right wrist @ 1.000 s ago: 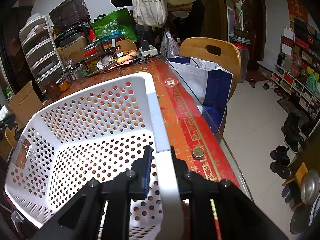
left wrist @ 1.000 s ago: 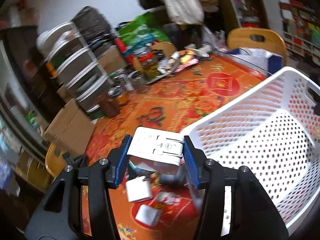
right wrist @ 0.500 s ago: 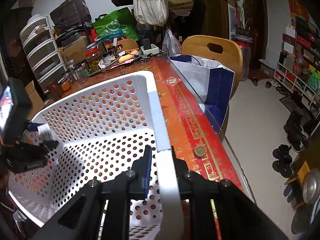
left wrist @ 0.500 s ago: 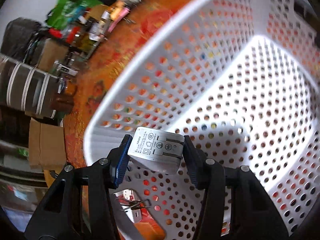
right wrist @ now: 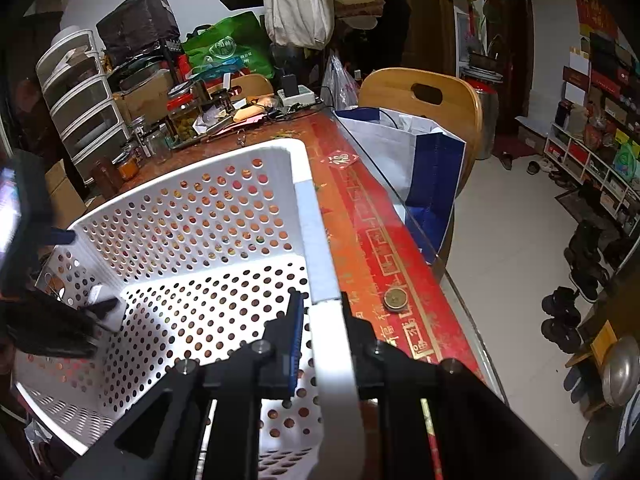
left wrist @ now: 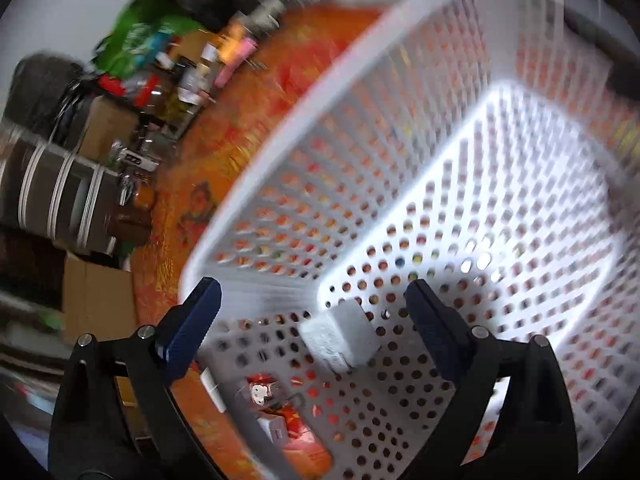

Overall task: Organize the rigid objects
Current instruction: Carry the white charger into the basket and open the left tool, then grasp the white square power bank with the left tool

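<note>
A white perforated basket [left wrist: 460, 184] stands on the red patterned table [right wrist: 360, 216]. My left gripper [left wrist: 310, 292] hangs inside the basket near its corner, and its jaws are opening wide. A white charger block [left wrist: 340, 338] lies loose on the basket floor below and between the fingers, with neither pad touching it. In the right wrist view the left gripper [right wrist: 60, 300] shows at the far left, with the charger block [right wrist: 110, 312] beside it. My right gripper [right wrist: 320, 300] is shut on the basket rim [right wrist: 316, 240] at the near right side.
More small white chargers [left wrist: 276, 428] lie on the table outside the basket, seen through its holes. Jars [right wrist: 180, 112], plastic drawers [right wrist: 80, 104] and boxes crowd the far end. A coin [right wrist: 395, 299] lies near the table's right edge, beside a blue-and-white bag [right wrist: 420, 160] and a wooden chair [right wrist: 424, 92].
My left gripper swung from over the table into the basket, sank, and opened, letting the charger block drop onto the basket floor. The right gripper kept still on the rim.
</note>
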Available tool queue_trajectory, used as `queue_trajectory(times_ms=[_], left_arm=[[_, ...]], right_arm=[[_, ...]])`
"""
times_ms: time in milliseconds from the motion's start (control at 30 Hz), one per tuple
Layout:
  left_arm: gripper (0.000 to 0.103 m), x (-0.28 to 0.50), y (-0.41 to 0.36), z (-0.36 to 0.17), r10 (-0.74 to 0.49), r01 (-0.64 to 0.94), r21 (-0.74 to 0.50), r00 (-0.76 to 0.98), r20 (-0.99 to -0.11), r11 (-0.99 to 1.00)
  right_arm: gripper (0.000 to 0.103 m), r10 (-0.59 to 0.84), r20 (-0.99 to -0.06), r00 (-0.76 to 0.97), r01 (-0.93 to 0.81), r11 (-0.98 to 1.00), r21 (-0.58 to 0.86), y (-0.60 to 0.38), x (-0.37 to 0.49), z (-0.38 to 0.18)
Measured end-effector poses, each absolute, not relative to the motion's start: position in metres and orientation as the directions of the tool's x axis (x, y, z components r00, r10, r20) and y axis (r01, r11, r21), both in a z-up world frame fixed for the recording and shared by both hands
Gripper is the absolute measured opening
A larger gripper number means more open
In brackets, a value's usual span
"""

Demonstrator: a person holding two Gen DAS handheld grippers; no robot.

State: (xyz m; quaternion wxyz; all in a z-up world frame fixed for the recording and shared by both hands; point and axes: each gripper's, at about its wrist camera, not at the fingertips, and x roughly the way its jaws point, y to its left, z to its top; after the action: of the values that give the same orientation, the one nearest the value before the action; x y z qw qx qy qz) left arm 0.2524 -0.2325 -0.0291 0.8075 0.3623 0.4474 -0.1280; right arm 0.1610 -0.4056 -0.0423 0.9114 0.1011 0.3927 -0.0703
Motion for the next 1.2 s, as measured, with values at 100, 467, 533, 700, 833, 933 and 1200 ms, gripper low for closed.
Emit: queue_trajectory(times_ms=[100,467,533,700,833,933,1200], left_arm=[[0.093,0.233,-0.179,0.016,-0.008,0.452,0.351,0.623,-0.783,0.82],[0.103,0.201,0.043,-0.051,-0.075,0.127,-0.008,0.529,-0.845,0.992],[0.101,0.2,0.048,-0.071,-0.092,0.123,-0.034,0.51,-0.855,0.992],[0.093,0.201,0.05,-0.089,-0.15,0.147,-0.085,0.518,-0.842,0.986],[0.067,0.207,0.043,-0.107,-0.16,0.157,-0.091,0.509,-0.846,0.983],[0.058,0.209,0.041,-0.116,-0.169,0.161,-0.101,0.497,-0.851,0.982],[0.056,0.207,0.036,-0.119,-0.16,0.151,-0.094,0.512,-0.844,0.984]], right_arm=[[0.013,-0.057,-0.733,0.678,0.215,0.969,0.124,-0.405,0.161,-0.042],[0.013,-0.099,-0.737,0.668,0.257,0.961,0.105,-0.404,0.16,-0.042],[0.013,-0.103,-0.738,0.667,0.264,0.959,0.104,-0.405,0.161,-0.042],[0.013,-0.12,-0.742,0.66,0.28,0.955,0.095,-0.404,0.16,-0.042],[0.013,-0.141,-0.747,0.649,0.289,0.955,0.071,-0.4,0.161,-0.041],[0.013,-0.143,-0.749,0.647,0.291,0.954,0.069,-0.4,0.162,-0.042],[0.013,-0.144,-0.749,0.646,0.285,0.956,0.062,-0.401,0.162,-0.041]])
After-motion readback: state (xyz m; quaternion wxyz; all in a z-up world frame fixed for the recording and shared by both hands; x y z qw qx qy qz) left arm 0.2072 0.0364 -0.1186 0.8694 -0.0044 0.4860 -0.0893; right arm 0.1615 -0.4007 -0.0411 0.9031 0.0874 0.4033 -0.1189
